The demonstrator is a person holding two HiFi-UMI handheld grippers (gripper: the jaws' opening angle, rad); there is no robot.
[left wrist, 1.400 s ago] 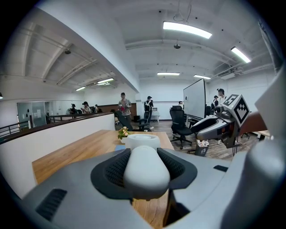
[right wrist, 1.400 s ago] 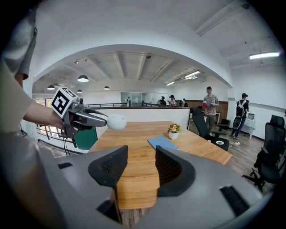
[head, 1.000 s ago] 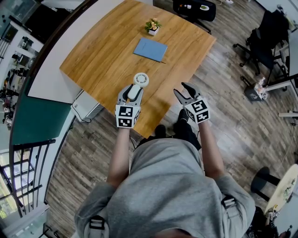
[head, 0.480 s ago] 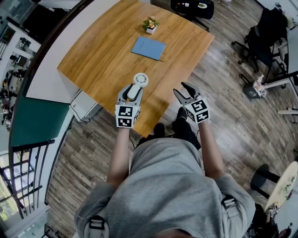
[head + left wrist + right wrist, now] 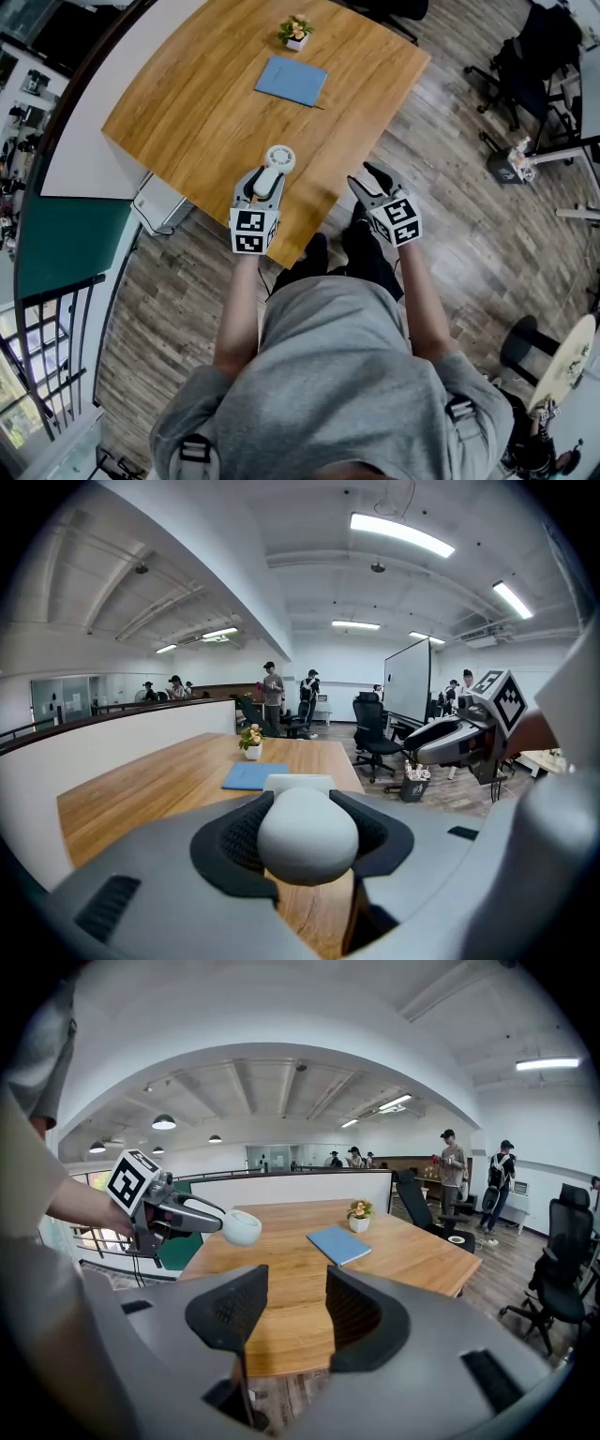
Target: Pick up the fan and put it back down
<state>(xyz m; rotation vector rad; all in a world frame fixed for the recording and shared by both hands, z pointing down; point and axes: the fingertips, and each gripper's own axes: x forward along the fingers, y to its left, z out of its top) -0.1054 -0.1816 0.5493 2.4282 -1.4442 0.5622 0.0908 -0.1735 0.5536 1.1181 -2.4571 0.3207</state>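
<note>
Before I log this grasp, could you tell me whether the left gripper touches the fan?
Touching. The left gripper view shows the handle of the fan pressed between the black pads of the left gripper, without gaps.

You have a wooden table with a warm, orange-brown grained top, standing on a grey-brown plank floor. Two items lie directly on the top. A flat blue booklet, closed, lies toward the far side. A small potted plant in a white pot stands upright just beyond it, near the far edge, apart from the booklet.
</note>
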